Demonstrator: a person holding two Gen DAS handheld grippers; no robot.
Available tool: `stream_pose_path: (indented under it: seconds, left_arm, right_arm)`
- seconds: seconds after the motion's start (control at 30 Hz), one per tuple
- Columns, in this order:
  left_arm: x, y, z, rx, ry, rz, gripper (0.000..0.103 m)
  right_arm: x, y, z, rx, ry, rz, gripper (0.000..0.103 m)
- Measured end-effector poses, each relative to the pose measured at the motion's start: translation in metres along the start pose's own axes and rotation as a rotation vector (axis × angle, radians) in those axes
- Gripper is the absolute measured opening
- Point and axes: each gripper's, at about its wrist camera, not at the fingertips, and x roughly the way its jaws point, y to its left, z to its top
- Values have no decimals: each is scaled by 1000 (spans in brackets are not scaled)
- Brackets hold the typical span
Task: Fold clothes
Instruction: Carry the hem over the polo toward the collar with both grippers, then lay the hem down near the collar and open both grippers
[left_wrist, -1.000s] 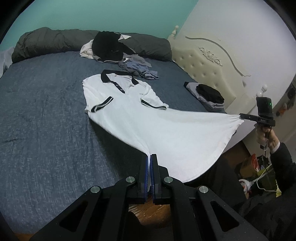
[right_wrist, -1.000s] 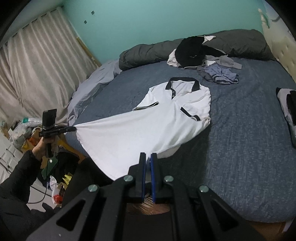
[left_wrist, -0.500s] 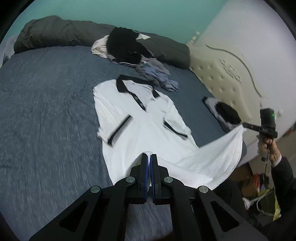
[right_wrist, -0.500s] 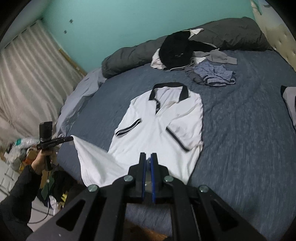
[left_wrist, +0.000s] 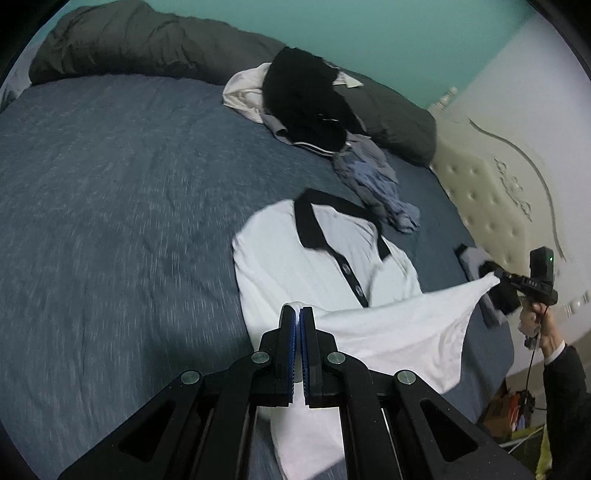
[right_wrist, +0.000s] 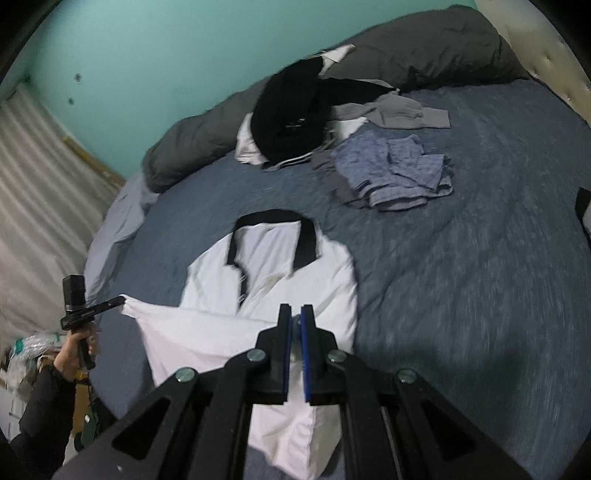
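Observation:
A white polo shirt (left_wrist: 295, 266) with a black collar lies face up on the blue bed (left_wrist: 110, 221). Its bottom hem is lifted and carried over the chest. My left gripper (left_wrist: 297, 314) is shut on one hem corner, above the shirt's middle. The other hem corner is pinched by my right gripper (left_wrist: 496, 277), seen at the right of the left wrist view over a hand. In the right wrist view the shirt (right_wrist: 280, 273) lies ahead, my right gripper (right_wrist: 296, 318) is shut on the hem, and my left gripper (right_wrist: 122, 301) shows at the left.
A pile of black, white and grey clothes (left_wrist: 306, 99) and crumpled blue shorts (right_wrist: 391, 173) lie beyond the collar. A dark duvet roll (left_wrist: 147, 40) runs along the far edge. Folded clothes (left_wrist: 491, 288) sit by the cream headboard (left_wrist: 491, 184). Curtains (right_wrist: 33, 206) hang left.
Both grippers have carried the hem forward from the bed's near edge up over the shirt toward the collar. The lower half now folds over the upper half.

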Motion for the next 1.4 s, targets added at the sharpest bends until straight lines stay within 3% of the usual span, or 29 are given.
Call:
stream_pose_path:
  seconds: [0.27,0.63,0.83,1.0,1.07,1.13,1.17,1.23,1.4]
  left_arm:
    - [65,33,63,-40,17,22,2]
    - [114,58,103,-87,3,64,2]
    - [148,70,95,-130,19,71,3]
    - [145,79,87,-173,-27,44,7]
    - [130,78,87,-165,-78,57,30]
    - [115,75,87,-139,-114,78,33]
    - [110,73,87,-121,-119,84,33]
    - [106,63,82,-68,-99,80,32]
    - [129,37,58,70,25,111,32]
  right_arm:
    - [71,-42,50,39,29,-71,4]
    - [121,-76,96,85,-4,-140,4]
    - [156,-94,87,119,22,-186,4]
    - [164,-103,76,153,-4,-194,9]
    - [157,-106,74,159,-41,-201,19]
    - [142,-108,74,157,-108,-204,31]
    - [135,-109,73,160,-129,-199,31]
    - [129,-105,68,131,-129,-174,31]
    - [145,-74,50,-28,-36,-168,31]
